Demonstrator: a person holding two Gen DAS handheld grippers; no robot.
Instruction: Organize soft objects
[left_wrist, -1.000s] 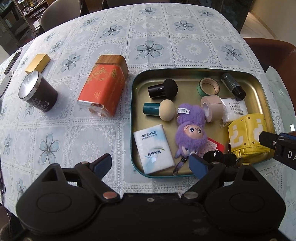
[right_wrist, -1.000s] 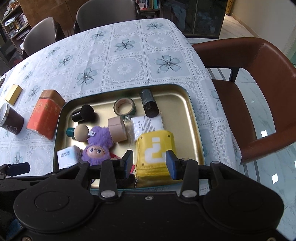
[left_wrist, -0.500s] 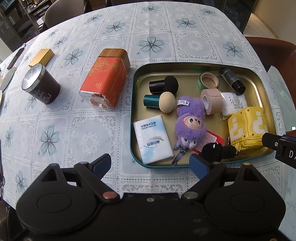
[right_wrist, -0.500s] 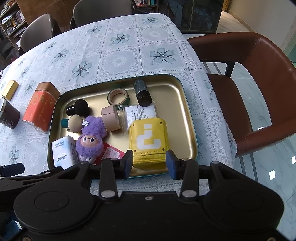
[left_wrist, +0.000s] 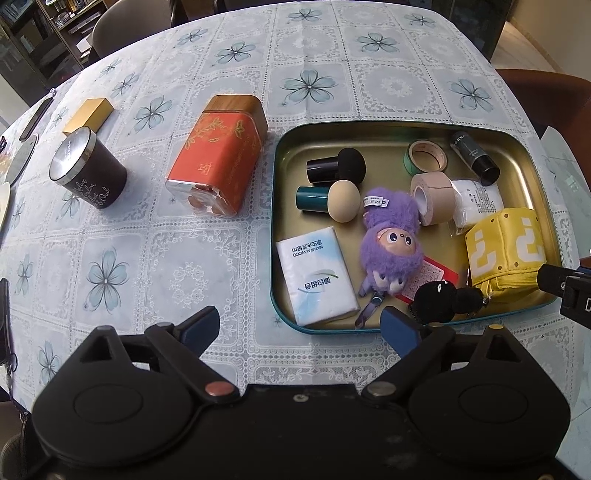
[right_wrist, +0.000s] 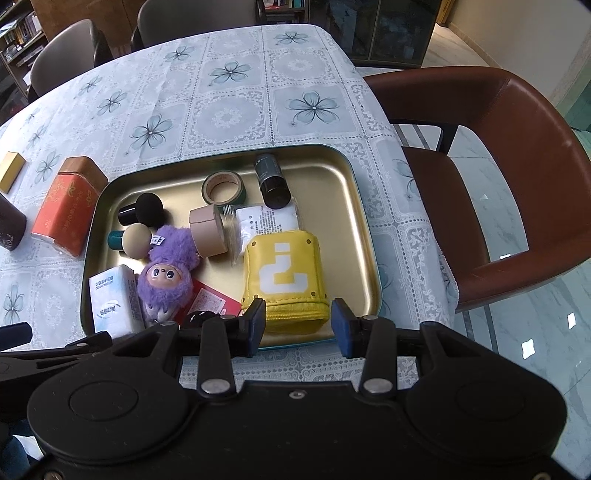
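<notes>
Above the tray's (right_wrist: 364, 236) near rim, both grippers' jaws wide apart and empty, yellow pouch (right_wrist: 284, 273) just ahead.

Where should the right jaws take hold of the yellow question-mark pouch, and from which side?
Judging by its pose, across the zippered end of the yellow question-mark pouch. It lies in the gold tray with that end toward the open right gripper, already lined up. Come in from the tray's near edge, closing on the soft left and right sides, which look free.
</notes>
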